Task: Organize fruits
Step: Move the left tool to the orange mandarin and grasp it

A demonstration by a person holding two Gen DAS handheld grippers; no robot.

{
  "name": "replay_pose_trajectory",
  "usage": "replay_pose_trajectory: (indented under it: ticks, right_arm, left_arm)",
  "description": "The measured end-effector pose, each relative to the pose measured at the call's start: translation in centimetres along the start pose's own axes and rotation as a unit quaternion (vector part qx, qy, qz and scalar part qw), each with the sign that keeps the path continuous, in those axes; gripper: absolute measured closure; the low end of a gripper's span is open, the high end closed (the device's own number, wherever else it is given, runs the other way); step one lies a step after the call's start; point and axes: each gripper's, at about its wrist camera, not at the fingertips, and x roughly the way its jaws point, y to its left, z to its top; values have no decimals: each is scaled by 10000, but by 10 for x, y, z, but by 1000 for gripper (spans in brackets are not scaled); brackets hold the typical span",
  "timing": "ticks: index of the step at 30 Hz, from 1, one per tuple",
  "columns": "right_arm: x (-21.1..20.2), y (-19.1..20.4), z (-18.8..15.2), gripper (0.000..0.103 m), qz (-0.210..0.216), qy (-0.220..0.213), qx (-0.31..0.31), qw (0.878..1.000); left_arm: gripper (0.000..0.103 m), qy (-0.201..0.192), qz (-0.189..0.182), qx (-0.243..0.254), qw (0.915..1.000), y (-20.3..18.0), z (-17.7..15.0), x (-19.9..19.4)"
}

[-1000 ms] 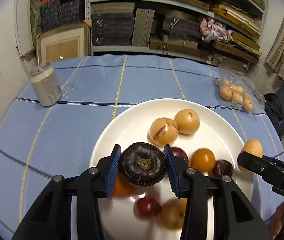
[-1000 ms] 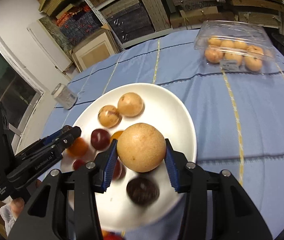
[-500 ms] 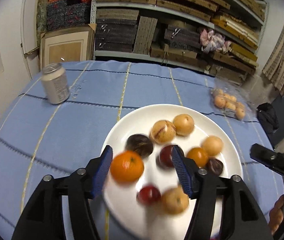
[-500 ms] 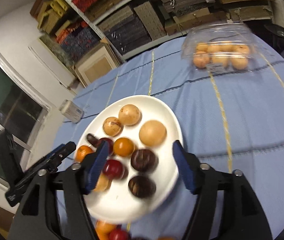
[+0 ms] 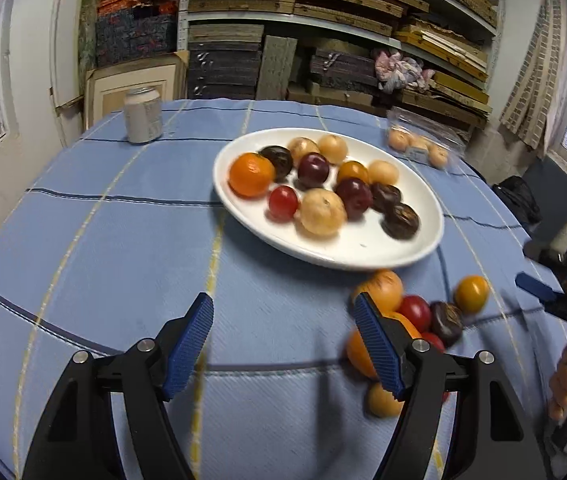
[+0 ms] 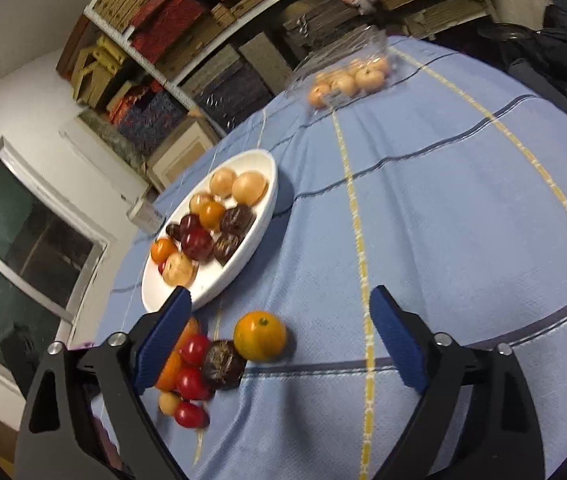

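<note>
Both grippers, left (image 5: pixel 283 344) and right (image 6: pixel 279 340), were pictured spread wide and empty, jaws just opened. Loose fruit (image 6: pixel 259 336) near the table's front edge awaited transfer to the plate (image 5: pixel 363 248); another pickup was judged next.

a second ago the left tongs (image 5: pixel 283 344) clamp a dark round fruit over the white plate (image 5: pixel 363 250), and the right tongs (image 6: pixel 279 340) clamp a tan round fruit. both tongs have just been opening and now stand wide with nothing between the pads. the dark fruit (image 5: pixel 279 160) and the tan fruit (image 6: pixel 249 188) lie on the plate. both tongs are pulled back from the plate, which now sits farther off, and a loose pile of fruit (image 5: pixel 415 320) on the counter (image 5: pixel 123 240) comes into view near them.
</note>
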Motion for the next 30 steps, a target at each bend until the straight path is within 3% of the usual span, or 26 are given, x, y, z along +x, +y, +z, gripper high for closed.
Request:
replay_pose_trajectory:
  ticks: [6, 14, 18, 24, 30]
  right_arm:
    - [4, -15, 3, 12, 60, 112, 347, 9993]
    - [7, -21, 4, 11, 147, 222, 539, 9982]
    - [6, -21, 3, 11, 150, 225, 534, 9982]
    - [5, -20, 1, 11, 173, 233, 564, 9980]
    - [4, -19, 0, 11, 260, 254, 592, 9976]
  left_arm:
    - [24, -109, -48, 522, 9986, -34, -6, -1]
    - [19, -123, 338, 1465, 9886, -68, -25, 12]
    - [11, -184, 569, 1769, 9824, -72, -31, 16]
    - [6, -504, 911, 1440, 9841, -47, -23, 6]
    - [6, -386, 1118, 193, 9928, 20, -14, -5]
